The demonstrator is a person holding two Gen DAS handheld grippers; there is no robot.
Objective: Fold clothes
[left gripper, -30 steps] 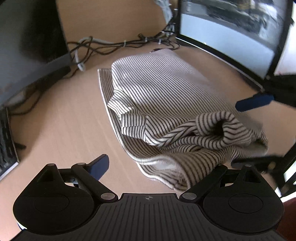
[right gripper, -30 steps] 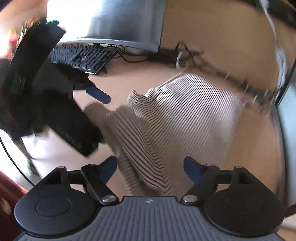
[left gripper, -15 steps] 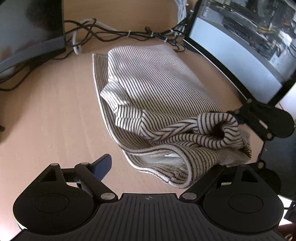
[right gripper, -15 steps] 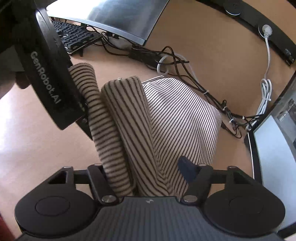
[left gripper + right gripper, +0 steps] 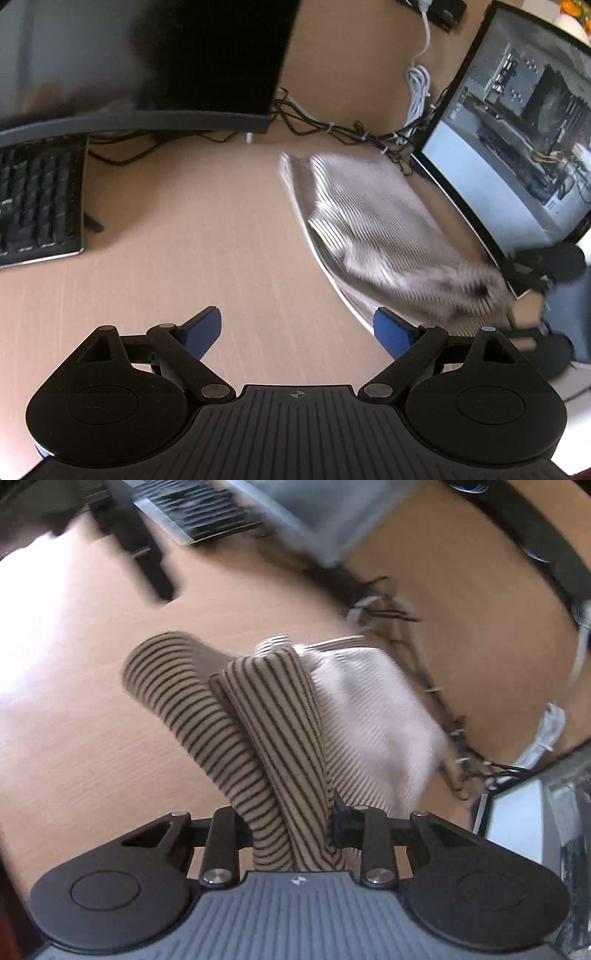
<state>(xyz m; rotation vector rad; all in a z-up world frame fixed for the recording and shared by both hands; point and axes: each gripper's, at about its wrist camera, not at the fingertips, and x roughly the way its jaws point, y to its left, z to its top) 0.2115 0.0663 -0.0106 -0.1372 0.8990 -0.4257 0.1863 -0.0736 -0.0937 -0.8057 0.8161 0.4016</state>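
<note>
Left gripper [image 5: 295, 330] at lower centre now gapes wide over bare desk [image 5: 207, 236], holding nothing; half a second ago its right finger sat under the striped garment [image 5: 373, 221], which lies mid-right, near the right-hand monitor [image 5: 517, 122]. Right gripper [image 5: 291, 834] has meanwhile closed tight on a bunched fold, so the next fold probably rests with it.

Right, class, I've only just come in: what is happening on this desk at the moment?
A person is folding a striped garment on a wooden desk, with a hand-held gripper in each hand. The right hand-held gripper is shut on a bunched, rolled part of the cloth. The left hand-held gripper is open and empty over bare desk, beside the garment's near edge. The rest of the garment lies flat between a monitor and a tangle of cables. The fold is unfinished.
</note>
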